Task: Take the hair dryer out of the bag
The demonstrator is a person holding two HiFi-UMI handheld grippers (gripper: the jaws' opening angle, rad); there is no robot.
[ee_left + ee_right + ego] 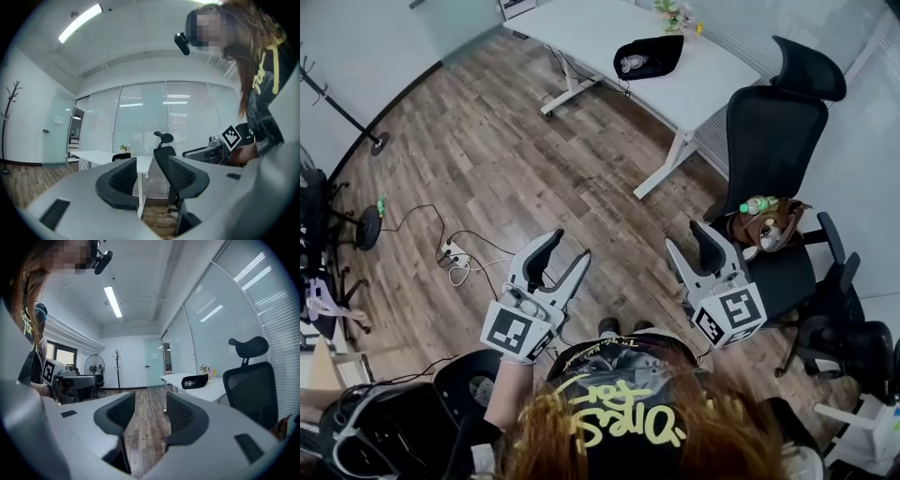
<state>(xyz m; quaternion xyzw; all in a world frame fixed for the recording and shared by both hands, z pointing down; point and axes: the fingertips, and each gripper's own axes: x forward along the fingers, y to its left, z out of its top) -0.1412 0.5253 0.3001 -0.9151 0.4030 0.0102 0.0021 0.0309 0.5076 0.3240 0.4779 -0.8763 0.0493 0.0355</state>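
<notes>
Wood floor (487,141), open office. A white desk (609,37) stands at the far side. Beside it is a black office chair (778,131), its seat carrying a brown bundle and a green-capped bottle.

Both tools are held up in mid-air, well apart from the desk. Left gripper (570,245): jaws spread, nothing between them but the far room. Right gripper (682,234): jaws likewise parted and empty.

A black bag (652,54) lies on the desktop with its mouth toward the desk's near edge. The pale, silvery thing (630,64) showing in that mouth is probably the hair dryer, too small to confirm.

Handling, judged:
- Bag is soft and slumped. It will likely drag along unless one gripper pins the fabric.
- Dryer should be rigid, smooth plastic, moderately heavy and nose-heavy. Take it by the handle or barrel neck.
- A cord may snag.

Writing: only square coded markers on the gripper cubes. The yellow lettering on the person's dark top is stylised and unreadable. No brand visible on the bag.
</notes>
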